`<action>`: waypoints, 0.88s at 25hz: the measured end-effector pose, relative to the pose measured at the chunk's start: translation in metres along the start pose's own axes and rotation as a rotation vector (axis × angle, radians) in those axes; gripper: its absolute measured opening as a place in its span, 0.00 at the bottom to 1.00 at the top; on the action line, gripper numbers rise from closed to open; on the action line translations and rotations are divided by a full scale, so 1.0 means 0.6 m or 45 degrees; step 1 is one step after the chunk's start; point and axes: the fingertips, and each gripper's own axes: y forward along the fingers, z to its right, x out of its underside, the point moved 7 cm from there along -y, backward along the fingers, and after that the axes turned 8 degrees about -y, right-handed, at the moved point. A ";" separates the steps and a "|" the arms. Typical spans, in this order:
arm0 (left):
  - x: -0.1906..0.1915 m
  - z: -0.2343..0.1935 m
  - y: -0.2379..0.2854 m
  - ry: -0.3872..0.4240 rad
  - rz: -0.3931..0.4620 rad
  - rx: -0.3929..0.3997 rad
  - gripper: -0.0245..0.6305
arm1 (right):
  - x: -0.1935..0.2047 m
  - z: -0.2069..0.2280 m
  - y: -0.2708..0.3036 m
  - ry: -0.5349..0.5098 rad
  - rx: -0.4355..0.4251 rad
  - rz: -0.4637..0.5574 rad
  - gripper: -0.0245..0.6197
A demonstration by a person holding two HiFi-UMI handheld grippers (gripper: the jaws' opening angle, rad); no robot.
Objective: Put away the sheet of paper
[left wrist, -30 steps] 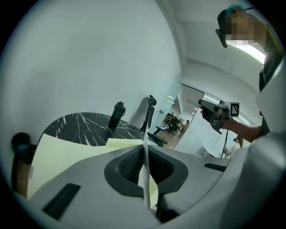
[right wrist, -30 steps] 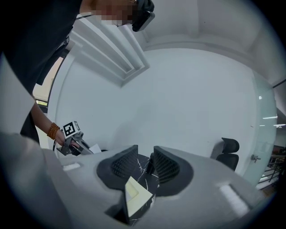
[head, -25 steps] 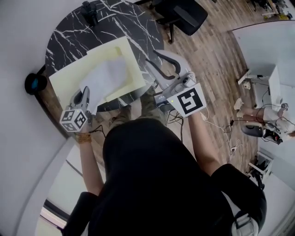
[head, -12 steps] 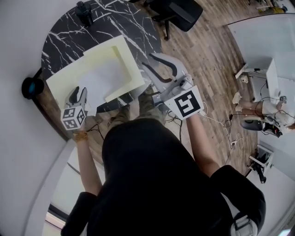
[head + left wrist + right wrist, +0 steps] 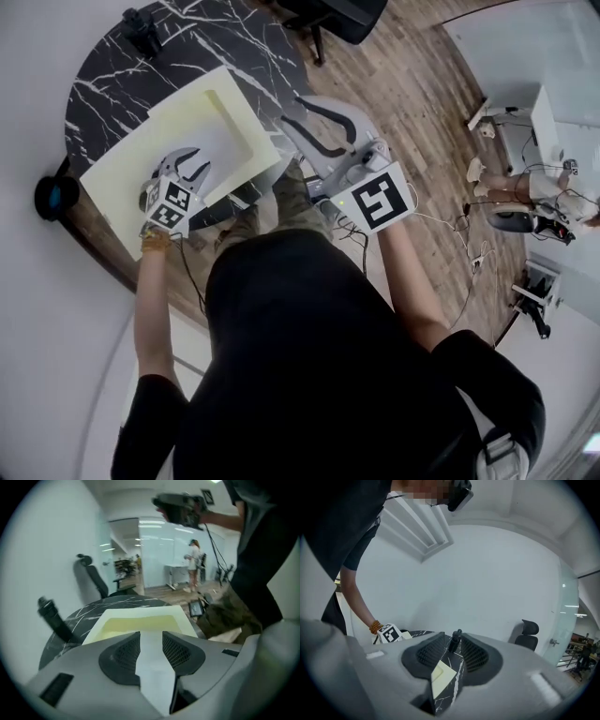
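The left gripper [image 5: 192,161] hangs low over the tray [image 5: 140,616], its jaws just opened and standing apart; the paper [image 5: 152,672] shows in the gap beneath them, ungripped, and appears to lie flat inside the tray. The right gripper [image 5: 291,109] is released too, empty, held just off the table's [image 5: 112,75] near edge. The main risk is judged to be the left one: lifting away at a slant, a pad could catch the loose sheet and drag or crease it, or pull an edge up over the rim. A bump could also shift the light tray, which sits near the table's near edge. Farther off, a small black device [image 5: 141,21] looks well clear.
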 end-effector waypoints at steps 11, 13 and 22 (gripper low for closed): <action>0.056 0.031 0.141 0.613 -0.545 0.519 0.28 | -0.012 0.001 -0.005 0.010 -0.005 0.036 0.21; 0.075 0.031 0.152 0.702 -0.611 0.520 0.29 | -0.019 -0.011 0.003 0.018 -0.039 0.059 0.21; 0.103 0.018 0.175 0.901 -0.762 0.555 0.37 | -0.031 -0.062 0.040 0.018 -0.209 0.105 0.21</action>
